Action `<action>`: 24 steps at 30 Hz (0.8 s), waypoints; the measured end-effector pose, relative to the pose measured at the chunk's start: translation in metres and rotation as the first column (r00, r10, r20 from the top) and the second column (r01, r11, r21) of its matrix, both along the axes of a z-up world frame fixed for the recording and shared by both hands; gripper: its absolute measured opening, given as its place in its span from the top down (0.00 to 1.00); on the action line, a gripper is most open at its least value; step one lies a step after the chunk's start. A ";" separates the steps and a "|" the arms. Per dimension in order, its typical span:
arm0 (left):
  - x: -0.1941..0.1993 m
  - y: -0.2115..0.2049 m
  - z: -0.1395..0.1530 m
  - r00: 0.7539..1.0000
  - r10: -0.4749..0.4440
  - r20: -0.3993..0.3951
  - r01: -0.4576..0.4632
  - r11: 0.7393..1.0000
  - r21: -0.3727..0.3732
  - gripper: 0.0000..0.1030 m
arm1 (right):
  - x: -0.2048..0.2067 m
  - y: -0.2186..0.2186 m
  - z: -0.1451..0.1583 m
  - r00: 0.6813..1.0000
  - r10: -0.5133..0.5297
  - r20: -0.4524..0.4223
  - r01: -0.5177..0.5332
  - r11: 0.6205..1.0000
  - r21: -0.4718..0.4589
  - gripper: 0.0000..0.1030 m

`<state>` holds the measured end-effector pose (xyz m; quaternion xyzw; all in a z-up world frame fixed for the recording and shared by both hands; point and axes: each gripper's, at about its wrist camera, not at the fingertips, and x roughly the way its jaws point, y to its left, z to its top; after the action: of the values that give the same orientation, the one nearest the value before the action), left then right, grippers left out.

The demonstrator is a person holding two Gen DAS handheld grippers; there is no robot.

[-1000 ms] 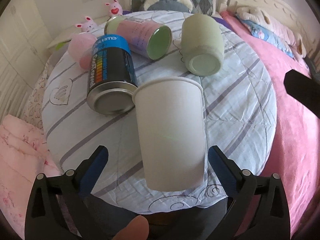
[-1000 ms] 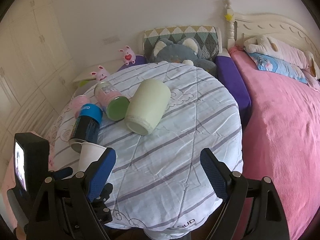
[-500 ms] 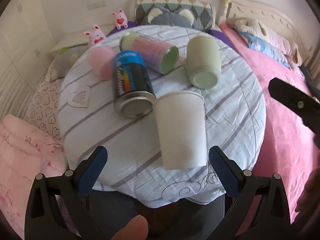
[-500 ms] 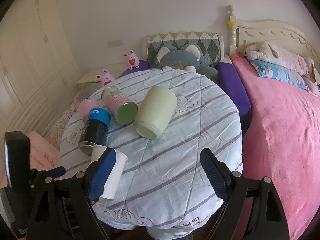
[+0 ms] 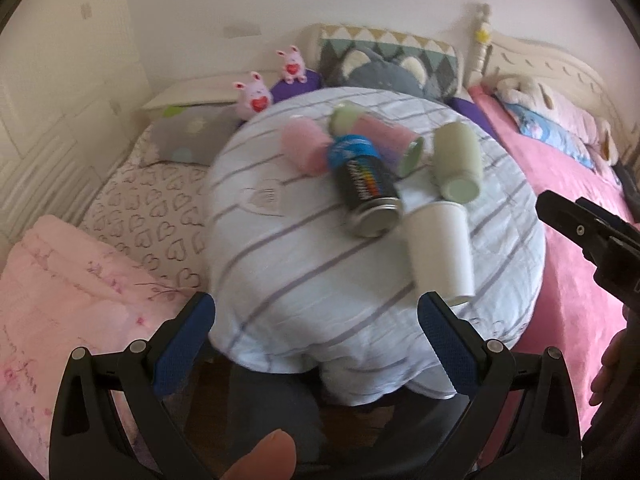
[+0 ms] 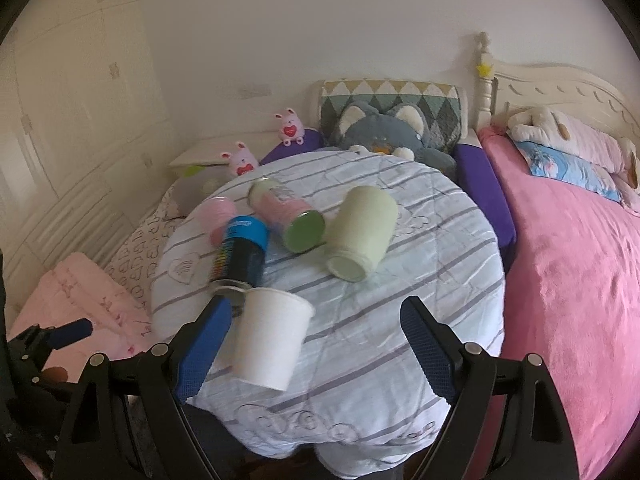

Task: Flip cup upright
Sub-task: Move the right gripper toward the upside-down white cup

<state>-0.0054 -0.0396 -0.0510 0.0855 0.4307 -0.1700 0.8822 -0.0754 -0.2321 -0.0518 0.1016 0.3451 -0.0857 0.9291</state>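
White paper cup (image 6: 272, 338) stands upright near the front edge of the round table (image 6: 440, 280), its rim at the top, just beside the base of the black spray can (image 6: 240, 256) lying on its side. Left gripper (image 5: 316, 340) hangs off the table's near edge, jaws spread wide, nothing between them. Right gripper (image 6: 316, 348) is wide open too, empty, the cup just inside its left finger. Farther back lie a pale green cup (image 6: 360, 232), a pink-and-green can (image 6: 288, 216) and a pink cup (image 6: 220, 216), all tipped over.
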 end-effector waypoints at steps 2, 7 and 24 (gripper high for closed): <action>0.001 0.015 0.001 1.000 0.021 0.003 -0.021 1.000 0.007 0.01 | 0.001 0.011 -0.001 1.000 0.010 -0.007 -0.010 1.000 0.003 0.16; 0.000 0.044 0.003 0.997 0.077 0.015 -0.077 0.997 0.011 0.01 | 0.002 0.034 -0.003 0.999 0.044 -0.025 -0.044 0.999 -0.003 0.16; -0.012 0.070 0.013 0.990 0.129 0.062 -0.129 0.992 -0.001 0.01 | -0.002 0.069 -0.004 0.995 0.087 -0.050 -0.088 0.996 -0.018 0.16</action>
<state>-0.0173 0.0302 -0.0375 0.0638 0.4079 -0.1091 0.9042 -0.0777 -0.1633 -0.0560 0.0748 0.3712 -0.0511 0.9241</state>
